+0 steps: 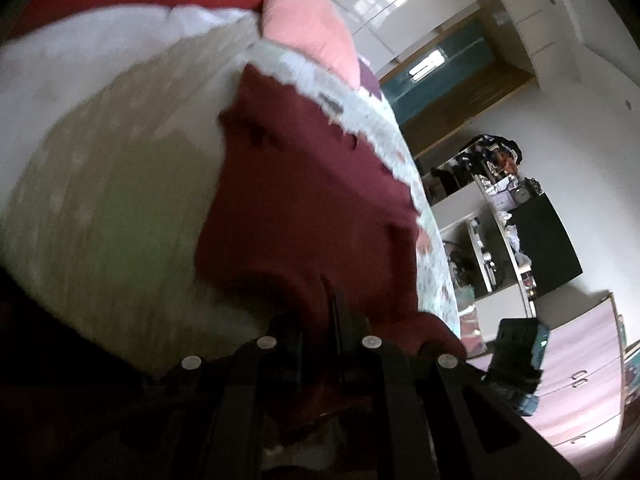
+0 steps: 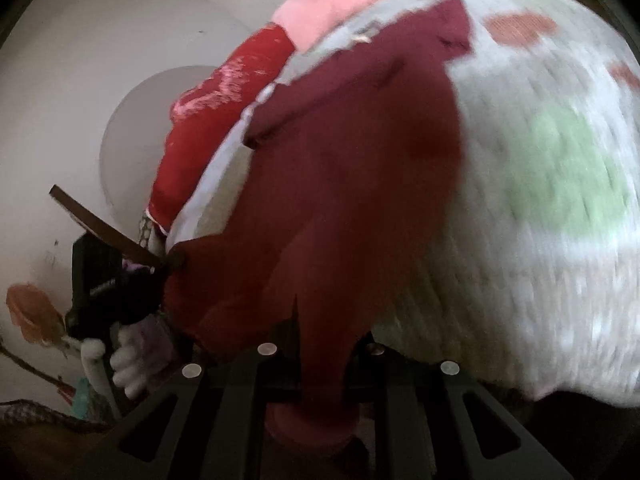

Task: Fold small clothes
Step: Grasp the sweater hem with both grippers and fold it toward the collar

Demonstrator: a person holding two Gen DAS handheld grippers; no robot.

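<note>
Maroon soft garment (image 1: 304, 200), creased, pinched by L claw (image 1: 334, 320) & R claw (image 2: 320, 360).

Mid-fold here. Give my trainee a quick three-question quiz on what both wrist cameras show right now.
1. True or false: the left gripper is shut on the maroon garment.
2. Which pillow lies nearest the garment's far edge: A) pink pillow B) blue C) black?
3. Fill in: the garment lies on a patterned ____.

Key: 1 true; 2 A; 3 bedspread. The right gripper pinches the garment too.
</note>
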